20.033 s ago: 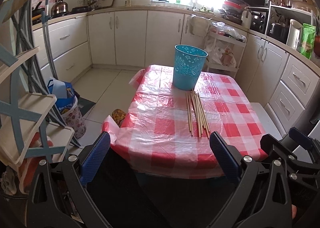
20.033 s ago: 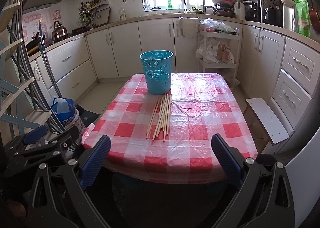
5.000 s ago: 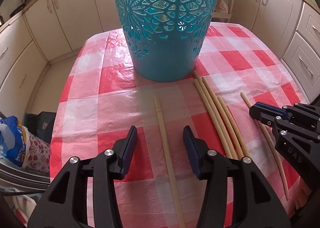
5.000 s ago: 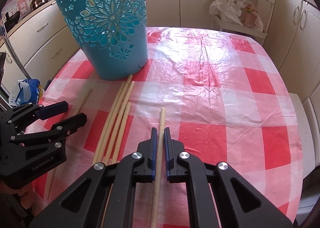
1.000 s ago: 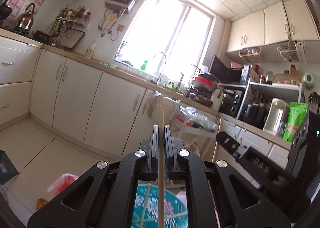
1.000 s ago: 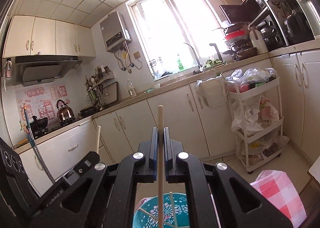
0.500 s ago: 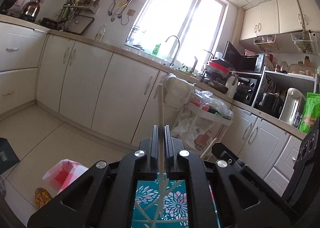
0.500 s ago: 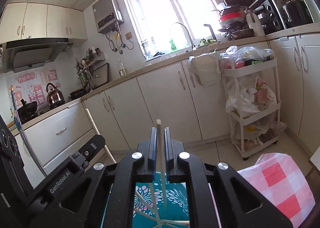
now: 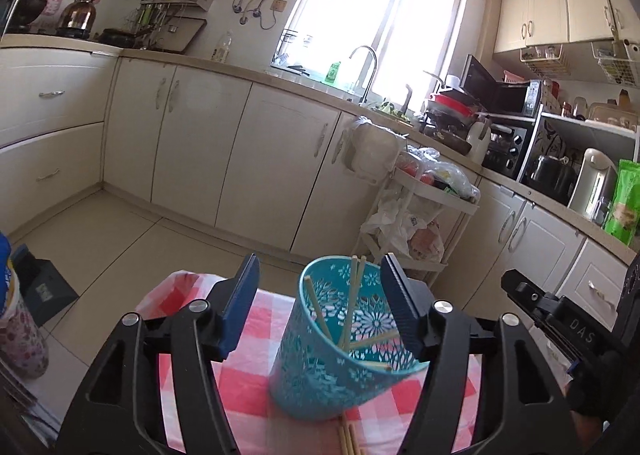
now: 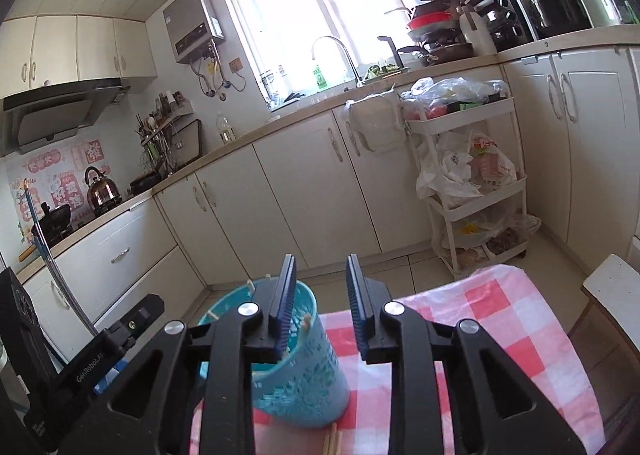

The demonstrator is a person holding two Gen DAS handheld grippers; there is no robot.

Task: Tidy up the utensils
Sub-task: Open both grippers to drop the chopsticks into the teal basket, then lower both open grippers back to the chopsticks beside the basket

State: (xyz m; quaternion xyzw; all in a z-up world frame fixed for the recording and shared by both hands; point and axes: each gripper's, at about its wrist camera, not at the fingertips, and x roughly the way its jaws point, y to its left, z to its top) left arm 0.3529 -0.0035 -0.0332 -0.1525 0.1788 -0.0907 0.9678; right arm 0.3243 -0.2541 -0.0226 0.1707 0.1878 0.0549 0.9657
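Observation:
A blue cut-out basket (image 9: 344, 351) stands on the red-checked tablecloth (image 9: 256, 387) and holds several wooden chopsticks (image 9: 352, 295) that lean against its walls. My left gripper (image 9: 320, 295) hovers just above and in front of the basket; its jaws are opening wide and nothing is between the pads. My right gripper (image 10: 320, 287) hovers beside the basket (image 10: 296, 387), jaws opening, narrower, also with nothing between them. One chopstick tip (image 10: 306, 321) shows inside the rim. More chopsticks (image 9: 346, 439) lie on the cloth in front of the basket. Each gripper shows in the other's view, the right gripper (image 9: 560, 319) and the left gripper (image 10: 100, 351).
Behind the table stands a white trolley (image 10: 472, 191) full of bags, in front of cream cabinets (image 9: 280, 175). A white seat edge (image 10: 612, 287) is at the table's right. A blue bag (image 9: 16, 315) and a dark box (image 9: 44, 291) sit on the floor at left.
Both grippers were shut on upright chopsticks above the basket. They have sunk and tipped downward, opened, and the chopsticks have dropped into the basket.

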